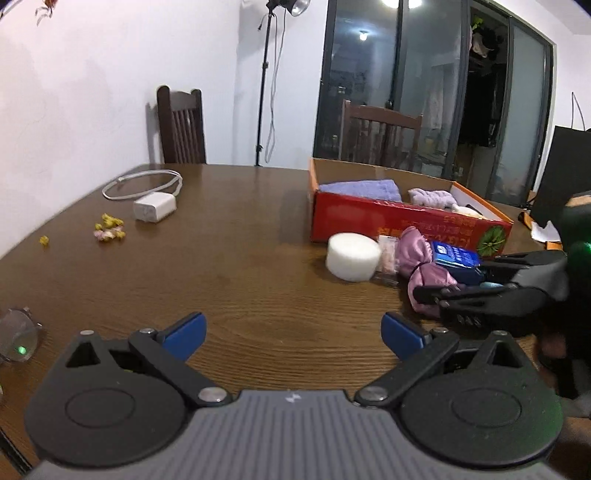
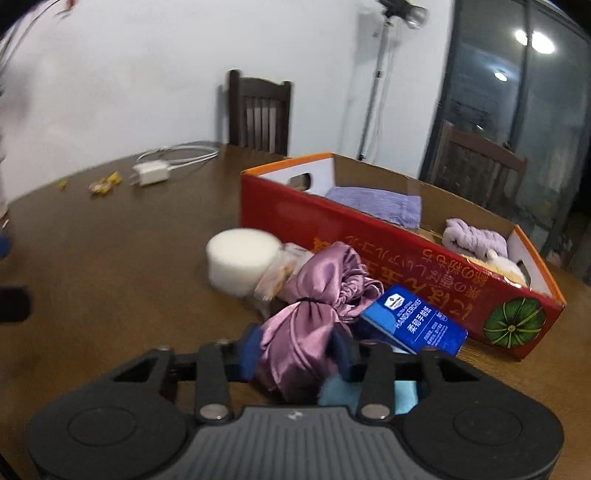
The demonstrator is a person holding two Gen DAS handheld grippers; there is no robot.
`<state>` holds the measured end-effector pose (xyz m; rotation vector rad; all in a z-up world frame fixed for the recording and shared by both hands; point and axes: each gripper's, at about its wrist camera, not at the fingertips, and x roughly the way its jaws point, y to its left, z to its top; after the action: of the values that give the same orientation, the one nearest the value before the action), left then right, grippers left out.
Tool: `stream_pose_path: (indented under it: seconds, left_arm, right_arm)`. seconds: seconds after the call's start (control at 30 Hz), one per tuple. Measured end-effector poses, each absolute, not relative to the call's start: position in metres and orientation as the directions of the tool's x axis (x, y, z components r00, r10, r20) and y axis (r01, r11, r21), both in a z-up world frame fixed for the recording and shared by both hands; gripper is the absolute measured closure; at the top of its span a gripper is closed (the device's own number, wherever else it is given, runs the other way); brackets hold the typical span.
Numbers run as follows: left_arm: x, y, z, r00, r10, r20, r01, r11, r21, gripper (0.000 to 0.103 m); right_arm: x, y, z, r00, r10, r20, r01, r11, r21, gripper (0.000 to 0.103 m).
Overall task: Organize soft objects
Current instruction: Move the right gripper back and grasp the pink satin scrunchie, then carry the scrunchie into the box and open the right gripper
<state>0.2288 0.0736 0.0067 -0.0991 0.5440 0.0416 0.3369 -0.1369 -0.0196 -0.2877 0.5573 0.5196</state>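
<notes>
Our left gripper (image 1: 293, 334) hovers with jaws spread wide and empty; our right gripper (image 2: 295, 350) has its jaws pinched on the pink satin pouch (image 2: 299, 332).

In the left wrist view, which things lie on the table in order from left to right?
yellow scraps → white charger → white foam cylinder → pink satin cloth → right gripper

I am looking across a dark wood-grain tabletop (image 1: 240, 258) toward a plain white wall (image 1: 92, 92). Two dark wooden chairs are standing at its far edge, one against the wall (image 1: 181, 125), one before the glass doors (image 1: 380, 133). A light stand (image 1: 267, 81) is rising between them. Dark-framed sliding glass doors (image 1: 406, 85) are reflecting ceiling lights (image 1: 400, 3).
</notes>
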Motion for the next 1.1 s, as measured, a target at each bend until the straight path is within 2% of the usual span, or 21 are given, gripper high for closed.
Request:
stream_pose_path:
  seconds: [0.07, 0.23, 0.3, 0.37, 0.43, 0.57, 0.67, 0.83, 0.9, 0.93, 0.97, 1.03, 1.1]
  left_arm:
    - [0.228, 0.072, 0.008, 0.858, -0.034, -0.512, -0.035, 0.992, -0.125, 0.000]
    - [0.236, 0.066, 0.011, 0.849, -0.218, -0.482, 0.079, 0.953, -0.293, 0.002]
    - [0.246, 0.053, 0.007, 0.832, -0.233, -0.504, 0.099, 0.955, -0.278, 0.014]
    - [0.257, 0.043, -0.001, 0.784, -0.284, -0.551, 0.149, 0.949, -0.277, 0.051]
    - [0.261, 0.037, -0.009, 0.728, -0.358, -0.584, 0.199, 0.926, -0.320, 0.064]
    - [0.240, 0.035, -0.015, 0.721, -0.383, -0.578, 0.214, 0.916, -0.339, 0.067]
    - [0.223, 0.035, -0.013, 0.737, -0.365, -0.568, 0.193, 0.920, -0.342, 0.067]
    - [0.212, 0.035, -0.011, 0.739, -0.347, -0.578, 0.169, 0.925, -0.340, 0.066]
    - [0.206, 0.033, -0.011, 0.740, -0.345, -0.578, 0.179, 0.928, -0.326, 0.066]
    - [0.204, 0.032, -0.011, 0.739, -0.346, -0.578, 0.182, 0.929, -0.323, 0.066]
    - [0.201, 0.032, -0.011, 0.740, -0.348, -0.576, 0.184, 0.928, -0.323, 0.066]
    - [0.196, 0.033, -0.013, 0.736, -0.356, -0.576, 0.186, 0.924, -0.334, 0.066]
    - [0.193, 0.035, -0.015, 0.732, -0.363, -0.576, 0.187, 0.921, -0.343, 0.066]
  right_arm:
    - [0.319, -0.142, -0.014, 0.683, 0.446, -0.579, -0.613, 0.781, -0.121, 0.072]
    - [0.244, -0.158, -0.013, 0.562, 0.589, -0.581, -0.796, 0.575, -0.187, 0.072]
    - [0.223, -0.168, -0.013, 0.500, 0.650, -0.572, -0.850, 0.496, -0.179, 0.068]
    - [0.209, -0.176, -0.013, 0.462, 0.678, -0.572, -0.874, 0.459, -0.162, 0.068]
    - [0.203, -0.186, -0.013, 0.477, 0.670, -0.569, -0.862, 0.483, -0.153, 0.066]
    - [0.205, -0.209, -0.013, 0.551, 0.613, -0.567, -0.800, 0.581, -0.150, 0.043]
    - [0.204, -0.228, -0.012, 0.568, 0.611, -0.551, -0.765, 0.639, -0.080, 0.044]
    - [0.211, -0.256, 0.004, 0.541, 0.724, -0.429, -0.702, 0.669, 0.243, 0.043]
    - [0.222, -0.260, -0.001, 0.558, 0.722, -0.408, -0.629, 0.689, 0.359, 0.045]
    - [0.231, -0.258, -0.006, 0.563, 0.710, -0.423, -0.597, 0.703, 0.386, 0.050]
    - [0.233, -0.255, -0.010, 0.568, 0.690, -0.450, -0.576, 0.723, 0.382, 0.059]
    - [0.230, -0.248, -0.018, 0.567, 0.656, -0.498, -0.566, 0.749, 0.344, 0.066]
    - [0.227, -0.248, -0.025, 0.549, 0.669, -0.501, -0.565, 0.739, 0.366, 0.069]
